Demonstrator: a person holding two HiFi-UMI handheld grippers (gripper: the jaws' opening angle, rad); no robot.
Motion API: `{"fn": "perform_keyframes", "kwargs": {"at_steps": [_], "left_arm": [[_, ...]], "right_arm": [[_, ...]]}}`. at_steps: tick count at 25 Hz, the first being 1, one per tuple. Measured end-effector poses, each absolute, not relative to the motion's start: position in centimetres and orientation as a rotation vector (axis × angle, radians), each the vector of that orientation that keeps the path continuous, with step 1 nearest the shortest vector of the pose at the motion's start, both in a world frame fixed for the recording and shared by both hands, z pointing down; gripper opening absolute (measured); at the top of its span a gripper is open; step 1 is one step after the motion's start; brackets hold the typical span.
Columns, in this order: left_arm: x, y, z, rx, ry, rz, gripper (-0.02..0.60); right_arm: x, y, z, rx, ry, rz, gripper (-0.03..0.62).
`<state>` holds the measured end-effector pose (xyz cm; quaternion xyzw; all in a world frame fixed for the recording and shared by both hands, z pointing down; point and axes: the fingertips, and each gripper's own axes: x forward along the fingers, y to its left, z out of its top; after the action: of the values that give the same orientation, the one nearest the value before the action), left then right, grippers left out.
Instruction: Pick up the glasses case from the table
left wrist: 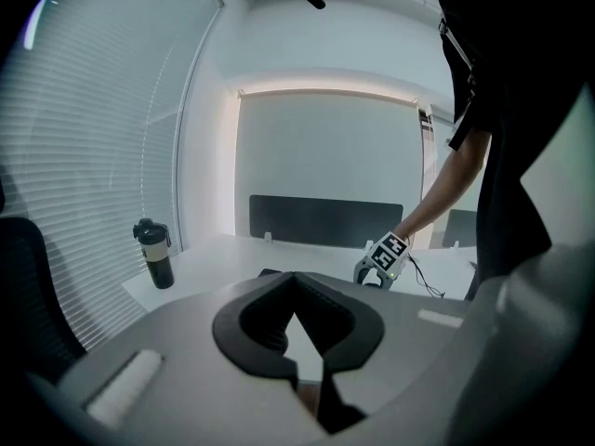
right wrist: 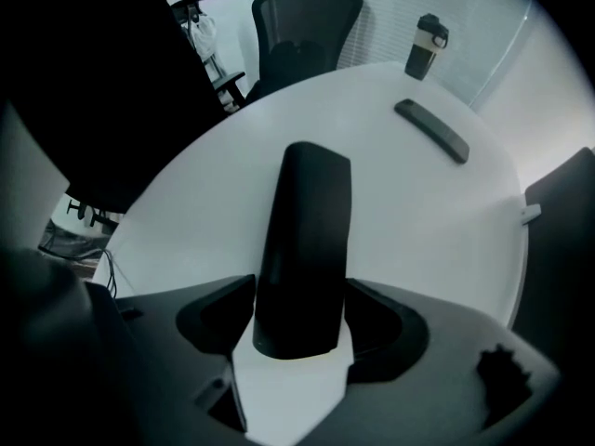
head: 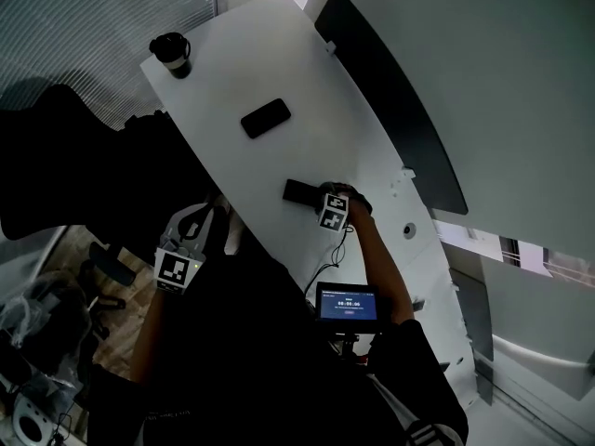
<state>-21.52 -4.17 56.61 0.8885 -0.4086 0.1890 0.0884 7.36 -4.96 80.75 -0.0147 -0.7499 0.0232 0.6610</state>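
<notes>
A long black rounded glasses case [right wrist: 307, 240] lies flat on the white tabletop [head: 307, 72], toward its near end, close to the edge by the person. The right gripper [right wrist: 299, 328] points down over it, its jaws spread wide on either side of the case's near end without clamping it. The left gripper [left wrist: 296, 286] hangs off the tabletop's left edge, its jaws closed together on nothing. A dark lidded travel mug [head: 172, 54] stands at the far left corner, and a flat dark oblong object [head: 265, 118] lies mid-tabletop.
</notes>
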Motion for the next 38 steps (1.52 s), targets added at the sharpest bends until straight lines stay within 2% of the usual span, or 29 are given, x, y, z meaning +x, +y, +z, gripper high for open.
{"fn": "perform_keyframes", "kwargs": {"at_steps": [17,38], "left_arm": [[-20.3,-5.2,56.6,2.647,-1.224,0.555,0.006],[-18.5,-5.0,57.1,2.687,-1.126,0.548,0.006]], "right_arm": [[7.1,-5.7,80.8,0.095,-1.757,0.212,0.295],[5.5,-4.4,76.5,0.794,-2.105,1.278,0.293]]}}
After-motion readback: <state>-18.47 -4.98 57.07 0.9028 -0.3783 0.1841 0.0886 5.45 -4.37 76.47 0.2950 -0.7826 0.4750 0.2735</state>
